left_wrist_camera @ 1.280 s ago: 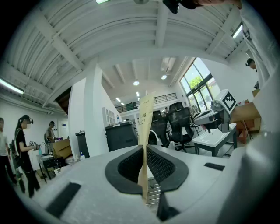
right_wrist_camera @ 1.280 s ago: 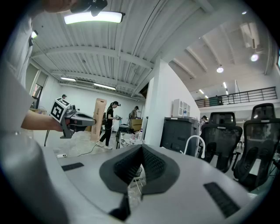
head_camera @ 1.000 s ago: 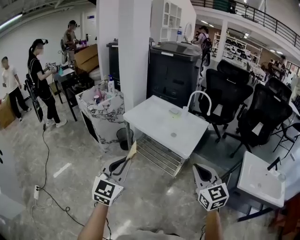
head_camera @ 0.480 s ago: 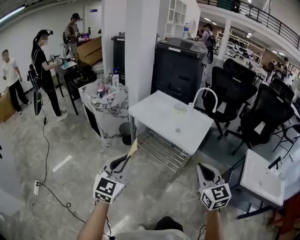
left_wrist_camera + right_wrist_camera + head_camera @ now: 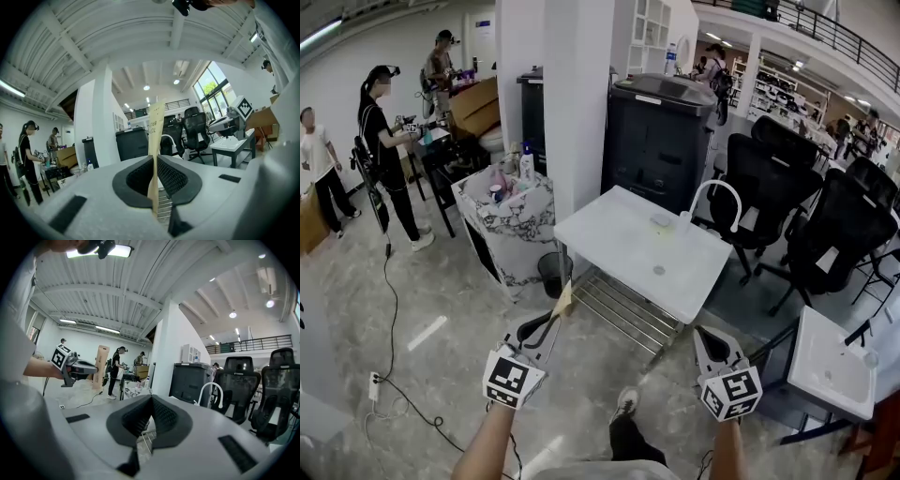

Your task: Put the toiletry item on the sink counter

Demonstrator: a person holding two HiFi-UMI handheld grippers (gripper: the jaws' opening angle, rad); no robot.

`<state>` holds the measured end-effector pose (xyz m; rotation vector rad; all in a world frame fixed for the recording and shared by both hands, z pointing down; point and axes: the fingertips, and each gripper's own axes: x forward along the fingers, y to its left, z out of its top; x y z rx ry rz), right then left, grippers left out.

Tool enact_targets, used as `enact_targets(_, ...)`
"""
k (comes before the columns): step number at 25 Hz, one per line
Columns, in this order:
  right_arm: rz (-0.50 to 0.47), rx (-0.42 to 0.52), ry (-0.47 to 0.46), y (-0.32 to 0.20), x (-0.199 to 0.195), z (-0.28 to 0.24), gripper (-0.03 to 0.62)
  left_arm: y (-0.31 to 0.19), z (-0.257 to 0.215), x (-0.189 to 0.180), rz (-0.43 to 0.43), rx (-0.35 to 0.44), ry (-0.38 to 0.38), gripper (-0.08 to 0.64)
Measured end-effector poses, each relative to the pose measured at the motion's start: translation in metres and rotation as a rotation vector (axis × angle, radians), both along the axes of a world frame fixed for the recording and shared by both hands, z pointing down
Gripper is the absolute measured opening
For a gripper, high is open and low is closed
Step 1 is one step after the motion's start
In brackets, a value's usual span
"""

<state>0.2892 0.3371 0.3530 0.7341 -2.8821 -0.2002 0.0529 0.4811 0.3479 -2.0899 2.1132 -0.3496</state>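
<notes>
Tan cardboard, likely light and crushable: grips the slim flat box (image 5: 155, 126) low in the clamped left gripper (image 5: 155, 161), right gripper (image 5: 151, 401) closed and empty, white sink counter (image 5: 614, 234) at twelve o'clock.

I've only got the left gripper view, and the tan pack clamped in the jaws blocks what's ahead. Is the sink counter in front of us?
Observer: Yes. The head view shows the white sink counter ahead, beyond the tan pack in the left gripper.
Operator: Anything on top?
Observer: A small pale item sits beside the faucet.
Operator: And my other hand?
Observer: The right gripper has its jaws together, with nothing between them.
</notes>
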Motion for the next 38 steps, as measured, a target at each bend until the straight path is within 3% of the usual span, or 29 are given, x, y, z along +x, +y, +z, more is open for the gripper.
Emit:
enact_targets(5, 0.011, 0.007, -0.008, -0.070, -0.017, 0.006, -0.005, -0.065, 0.005, -0.026, -0.011, -0.021, -0.024, 0.026)
enact_targets(19, -0.052, -0.020, 0.026, -0.316, -0.111, 0.018, -0.005, -0.316, 0.010, -0.109, -0.054, -0.081, -0.018, 0.026)
enact_targets(29, -0.065, -0.074, 0.006, -0.407, -0.151, 0.033, -0.005, -0.425, 0.028, -0.147, -0.052, -0.122, -0.005, 0.026)
enact_targets(38, 0.012, -0.140, 0.024, -0.455, -0.179, 0.060, -0.005, -0.492, 0.053, -0.189, 0.019, -0.184, -0.027, 0.026)
